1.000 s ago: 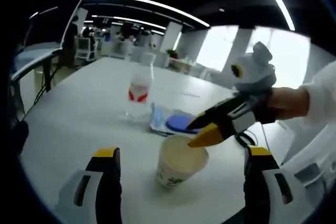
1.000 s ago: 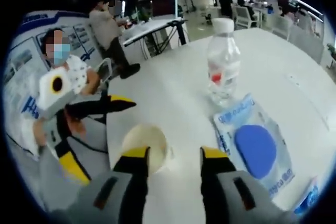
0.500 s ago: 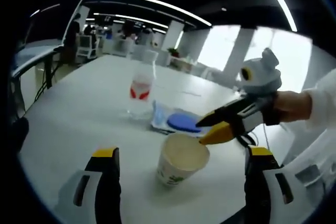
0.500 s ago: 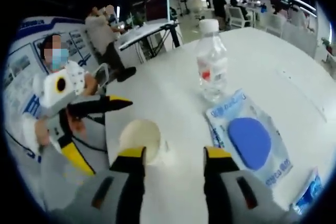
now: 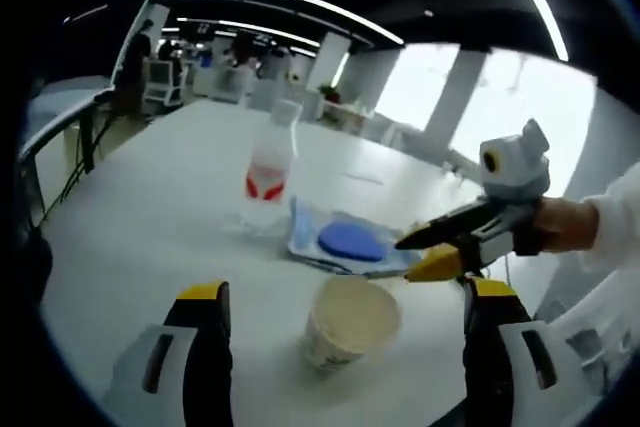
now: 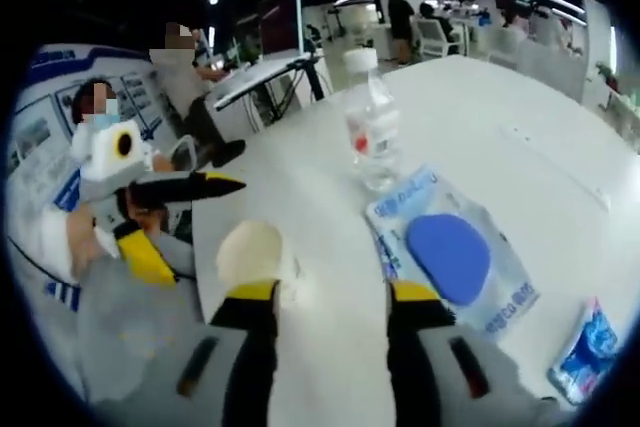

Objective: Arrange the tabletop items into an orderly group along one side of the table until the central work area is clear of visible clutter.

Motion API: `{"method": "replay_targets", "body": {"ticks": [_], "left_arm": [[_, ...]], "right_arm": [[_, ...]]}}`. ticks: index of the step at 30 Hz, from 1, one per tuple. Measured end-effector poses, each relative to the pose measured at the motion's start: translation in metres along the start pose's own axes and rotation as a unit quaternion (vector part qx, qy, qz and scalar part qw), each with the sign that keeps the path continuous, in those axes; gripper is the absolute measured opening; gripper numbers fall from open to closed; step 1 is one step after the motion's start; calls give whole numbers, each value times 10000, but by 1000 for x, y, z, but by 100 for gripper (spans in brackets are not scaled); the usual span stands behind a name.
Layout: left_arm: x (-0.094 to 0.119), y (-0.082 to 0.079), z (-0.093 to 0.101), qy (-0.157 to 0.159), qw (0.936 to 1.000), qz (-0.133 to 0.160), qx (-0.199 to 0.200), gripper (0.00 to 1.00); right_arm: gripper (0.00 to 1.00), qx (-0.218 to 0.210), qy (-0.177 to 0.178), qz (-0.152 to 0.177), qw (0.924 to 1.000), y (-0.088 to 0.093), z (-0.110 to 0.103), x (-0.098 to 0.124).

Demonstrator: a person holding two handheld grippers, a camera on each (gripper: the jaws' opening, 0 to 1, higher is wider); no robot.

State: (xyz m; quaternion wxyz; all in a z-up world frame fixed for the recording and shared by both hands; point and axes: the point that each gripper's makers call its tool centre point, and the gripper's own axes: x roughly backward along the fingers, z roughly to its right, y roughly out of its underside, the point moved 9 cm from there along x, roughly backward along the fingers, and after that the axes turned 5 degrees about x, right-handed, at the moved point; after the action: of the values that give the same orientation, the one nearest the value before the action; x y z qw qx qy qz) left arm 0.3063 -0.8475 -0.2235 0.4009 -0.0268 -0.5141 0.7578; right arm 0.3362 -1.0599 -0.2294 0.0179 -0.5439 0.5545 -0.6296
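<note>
A white paper cup (image 5: 350, 322) stands on the white table (image 5: 150, 217), between and just ahead of my left gripper's (image 5: 345, 290) wide-open jaws, untouched. Behind it lie a clear packet with a blue round pad (image 5: 348, 242) and an upright clear water bottle (image 5: 268, 172) with a red label. My right gripper (image 5: 432, 252) comes in from the right, open, a little right of the cup. In the right gripper view my right gripper (image 6: 335, 292) is open and empty, with the cup (image 6: 250, 252) at its left jaw, the packet (image 6: 450, 257) and the bottle (image 6: 368, 137) ahead, and the left gripper (image 6: 175, 212) open at left.
A small blue packet (image 6: 590, 347) lies on the table at the lower right. The table edge (image 6: 205, 237) runs close to the cup, with a seated person (image 6: 95, 137) beyond it. Desks and chairs (image 5: 160, 87) stand in the background.
My right gripper has drawn back from the cup's rim, toward the right and away from it. The cup, packet and bottle stay where they were.
</note>
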Motion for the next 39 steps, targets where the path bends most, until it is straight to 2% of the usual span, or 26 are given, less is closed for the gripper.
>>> {"method": "replay_targets", "body": {"ticks": [12, 21, 30, 39], "left_arm": [[-24, -15, 2, 190, 9989, -338, -277, 94], [-34, -24, -2, 190, 9973, -572, -414, 94], [-44, -30, 0, 250, 9968, -646, -397, 94], [-53, -31, 2, 282, 9956, -778, -448, 94]], "right_arm": [[40, -297, 317, 204, 9988, 13, 17, 26], [41, -611, 619, 325, 9957, 31, 29, 49], [40, -997, 920, 392, 9900, 51, 36, 68], [40, -1099, 957, 478, 9882, 51, 36, 70]]}}
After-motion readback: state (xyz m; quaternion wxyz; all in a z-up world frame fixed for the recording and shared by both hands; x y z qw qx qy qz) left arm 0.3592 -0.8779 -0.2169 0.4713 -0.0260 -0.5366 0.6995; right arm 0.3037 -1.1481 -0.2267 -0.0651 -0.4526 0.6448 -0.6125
